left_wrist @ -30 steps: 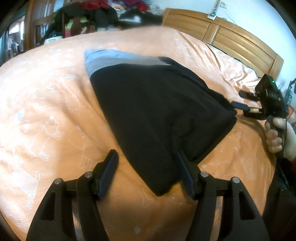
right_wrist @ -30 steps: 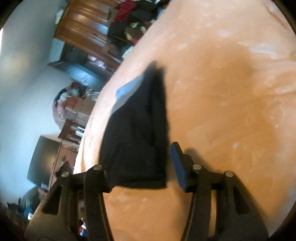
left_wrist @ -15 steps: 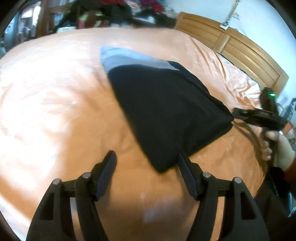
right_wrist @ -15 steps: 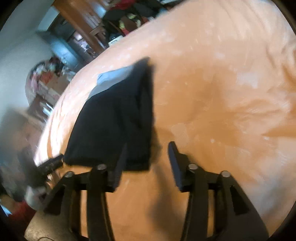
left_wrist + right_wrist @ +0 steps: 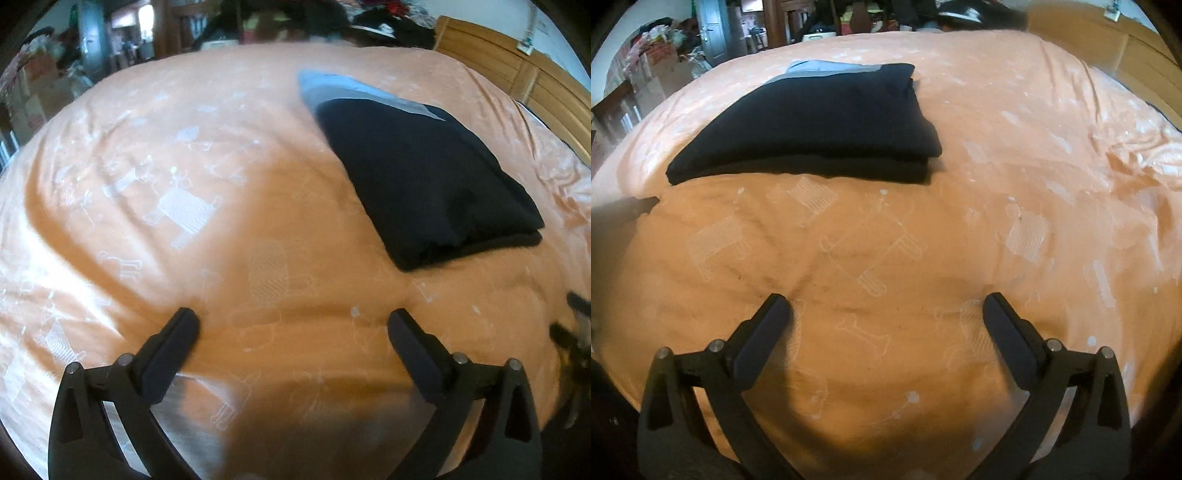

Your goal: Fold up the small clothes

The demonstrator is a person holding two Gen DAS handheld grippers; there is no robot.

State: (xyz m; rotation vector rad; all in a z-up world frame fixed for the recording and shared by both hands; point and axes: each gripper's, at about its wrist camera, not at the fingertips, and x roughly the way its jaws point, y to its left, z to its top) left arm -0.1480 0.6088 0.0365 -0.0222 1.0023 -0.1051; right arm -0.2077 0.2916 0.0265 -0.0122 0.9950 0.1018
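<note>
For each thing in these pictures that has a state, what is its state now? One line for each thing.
black garment: folded, lying flat on the bed, grey band at its far edge, touched by neither gripper.
orange bedcover: spread out, lightly wrinkled.
left gripper: open, empty, over bare bedcover.
right gripper: open, empty, short of the garment.

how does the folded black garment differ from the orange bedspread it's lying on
The folded black garment is plain dark cloth with a grey-blue band at its far edge; the orange bedspread carries pale printed dogs and bones. The garment is a small, stacked, thick bundle; the bedspread lies as a single layer across the whole bed, wrinkled near the headboard. Neither is touched by the open left tongs or right tongs.
</note>
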